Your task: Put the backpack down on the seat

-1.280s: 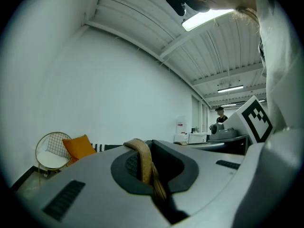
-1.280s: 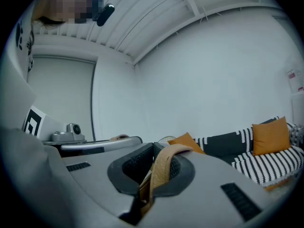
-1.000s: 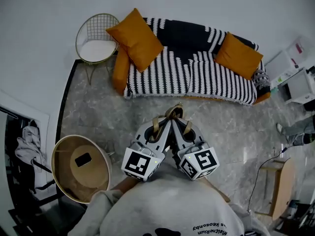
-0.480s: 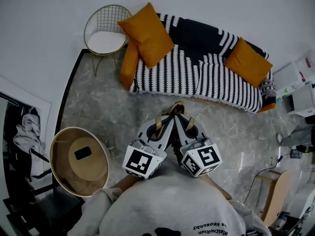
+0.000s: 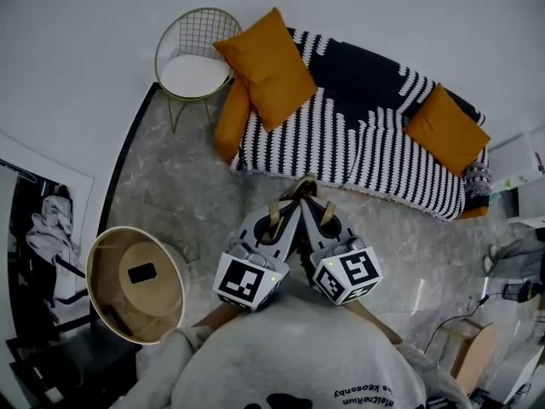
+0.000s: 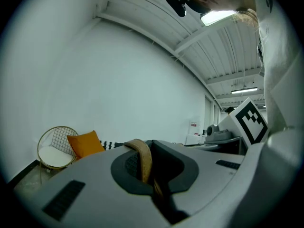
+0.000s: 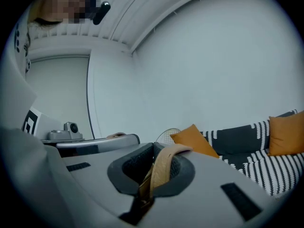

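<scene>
Two tan backpack straps point(image 5: 300, 191) rise between my grippers in front of my chest; the bag's body is hidden below them. My left gripper point(image 5: 284, 206) is shut on one strap point(image 6: 143, 157), which loops over its dark pads. My right gripper point(image 5: 313, 206) is shut on the other strap point(image 7: 164, 166). Both grippers point(image 6: 150, 171) point(image 7: 151, 175) sit side by side with their tips close together. The black-and-white striped sofa point(image 5: 358, 139) stands across the floor ahead, its seat some way beyond the gripper tips. It shows in the right gripper view too as the sofa point(image 7: 266, 151).
Orange cushions point(image 5: 268, 71) point(image 5: 447, 130) lie at each end of the sofa. A gold wire chair point(image 5: 194, 62) stands left of it. A round tan tub seat point(image 5: 136, 284) holding a small dark object point(image 5: 141, 273) is on my left. Grey marble floor point(image 5: 196, 194) lies between.
In the head view the sofa and wire chair have slid right and turned slightly. Both grippers keep the same hold on the straps and the same place in the view.
</scene>
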Tool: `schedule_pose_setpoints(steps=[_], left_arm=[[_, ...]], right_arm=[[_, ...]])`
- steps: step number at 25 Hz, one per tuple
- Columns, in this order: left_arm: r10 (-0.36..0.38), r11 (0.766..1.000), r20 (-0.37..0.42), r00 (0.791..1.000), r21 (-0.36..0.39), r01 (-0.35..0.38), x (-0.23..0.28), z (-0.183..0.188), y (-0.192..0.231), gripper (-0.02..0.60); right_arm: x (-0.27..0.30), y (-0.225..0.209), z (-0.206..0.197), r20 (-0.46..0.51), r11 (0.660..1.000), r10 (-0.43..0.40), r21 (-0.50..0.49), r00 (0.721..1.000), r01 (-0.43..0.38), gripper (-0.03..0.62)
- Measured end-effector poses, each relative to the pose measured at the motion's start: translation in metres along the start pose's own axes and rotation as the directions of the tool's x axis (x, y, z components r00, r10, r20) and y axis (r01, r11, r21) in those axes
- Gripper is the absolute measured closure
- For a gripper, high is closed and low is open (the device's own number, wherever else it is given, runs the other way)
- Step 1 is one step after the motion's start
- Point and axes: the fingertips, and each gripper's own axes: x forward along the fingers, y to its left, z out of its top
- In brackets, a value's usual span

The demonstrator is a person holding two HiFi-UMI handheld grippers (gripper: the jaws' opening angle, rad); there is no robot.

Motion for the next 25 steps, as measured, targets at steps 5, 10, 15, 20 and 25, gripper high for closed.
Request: schedule_pose_setpoints(steps=[5,10,15,20,25], left_arm=[[0.008,1.0,-0.017,1.0,-0.015,-0.009,0.079,0.003,0.021,0.563],[0.025,0.999,-0.035,0.999,-0.018,-0.026,0.151,0.005,0.037,0.563],[0.039,0.999,-0.058,0.998,-0.016,-0.04,0.209,0.005,0.044,0.563],[0.06,0.998,-0.076,0.995,-0.025,-0.063,0.258,0.003,0.049,0.563],[0.079,0.996,-0.107,0.991,-0.019,-0.082,0.281,-0.003,0.051,0.563]], right_arm=[[0.038,-0.067,0.028,-0.017,1.0,0.011,-0.019,1.0,-0.011,0.562],[0.068,-0.131,0.049,-0.028,1.0,0.02,0.006,0.999,-0.02,0.562],[0.089,-0.183,0.065,-0.033,0.999,0.042,0.025,0.999,-0.041,0.562],[0.107,-0.229,0.081,-0.036,0.997,0.072,0.028,0.997,-0.071,0.562],[0.117,-0.255,0.086,-0.033,0.995,0.092,0.049,0.995,-0.09,0.562]])
